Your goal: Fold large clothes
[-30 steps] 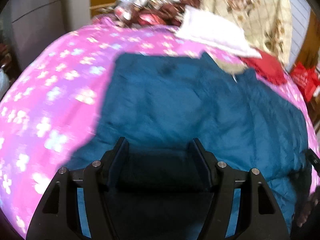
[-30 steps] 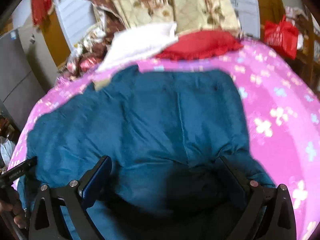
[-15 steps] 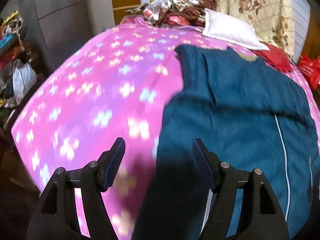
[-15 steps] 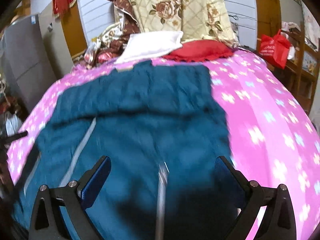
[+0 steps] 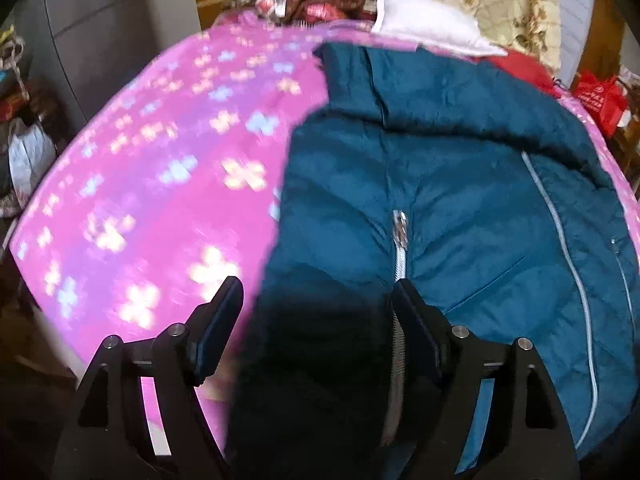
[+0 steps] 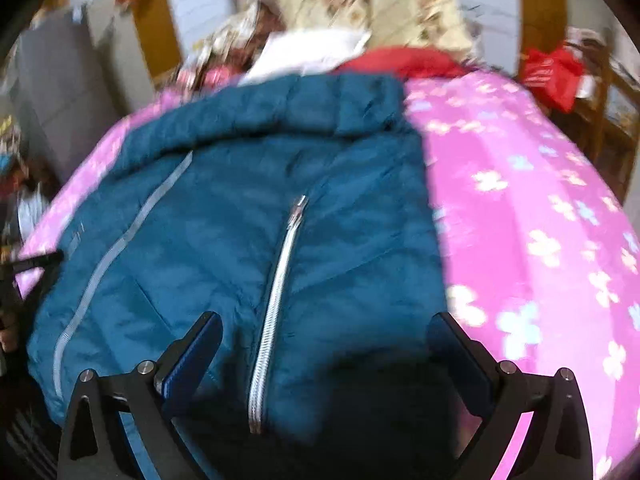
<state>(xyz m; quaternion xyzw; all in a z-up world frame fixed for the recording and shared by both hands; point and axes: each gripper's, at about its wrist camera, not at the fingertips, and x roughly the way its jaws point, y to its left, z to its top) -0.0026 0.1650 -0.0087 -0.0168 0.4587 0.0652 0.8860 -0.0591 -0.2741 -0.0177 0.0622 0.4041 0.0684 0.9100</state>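
Left wrist view: the left gripper (image 5: pixel 316 312) hangs over the near left edge of a teal padded jacket (image 5: pixel 460 184) spread on a bed with a pink flowered bedspread (image 5: pixel 160 168). Its jaws stand apart and have just been opening; the jacket's dark near edge lies between them, but the pads do not press on it. A silver zip (image 5: pixel 400 240) runs up the cloth just beside the right jaw, and a folded-over band of the jacket lies across the far end, near a white pillow (image 5: pixel 424 28).

Right wrist view: the right gripper (image 6: pixel 324 340) is over the near right part of the same jacket, jaws wide apart with nothing clamped. The zip (image 6: pixel 276 292) runs up between them, and the jacket's right edge meets the bedspread (image 6: pixel 520 200) just beyond the right jaw. This picture is blurred, so fine creases cannot be read.

By my reading, the step in hand is the change between folds: the jacket lies released and partly folded, and both hands are placing themselves for a new hold. The next move calls for each gripper to come down on the near hem, one at each corner, close firmly through the thick padding, then lift together so the fold stays even.
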